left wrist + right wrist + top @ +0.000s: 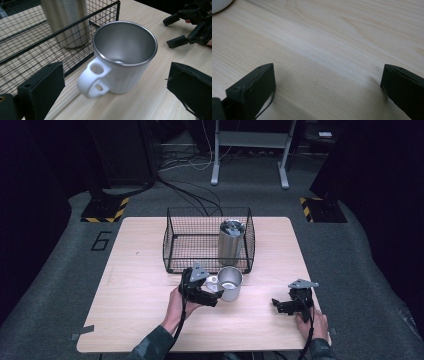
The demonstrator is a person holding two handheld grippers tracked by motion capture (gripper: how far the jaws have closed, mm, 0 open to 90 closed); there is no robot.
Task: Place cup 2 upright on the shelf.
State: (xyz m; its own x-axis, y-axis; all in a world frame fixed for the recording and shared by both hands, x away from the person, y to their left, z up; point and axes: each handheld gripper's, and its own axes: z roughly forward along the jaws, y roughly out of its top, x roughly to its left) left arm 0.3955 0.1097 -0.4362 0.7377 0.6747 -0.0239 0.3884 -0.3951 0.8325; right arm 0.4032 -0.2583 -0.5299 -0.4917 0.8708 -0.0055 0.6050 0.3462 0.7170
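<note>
While the left gripper (212,292) spreads its fingers around the mug (230,283) just before the basket (172,245), the right gripper (281,305) rests released nearby on the desk (135,285).

One mug (230,283), one steel tumbler (231,241), one wire basket (172,240), two claws.

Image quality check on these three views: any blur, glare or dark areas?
High view: the table is evenly lit, the room around it nearly black, detail soft. Left gripper view: the mug is sharp with a soft sheen inside and no harsh glare; the wire basket and tumbler are blurred. Right gripper view: wood grain is soft, with faint shadows beside the jaws.
</note>
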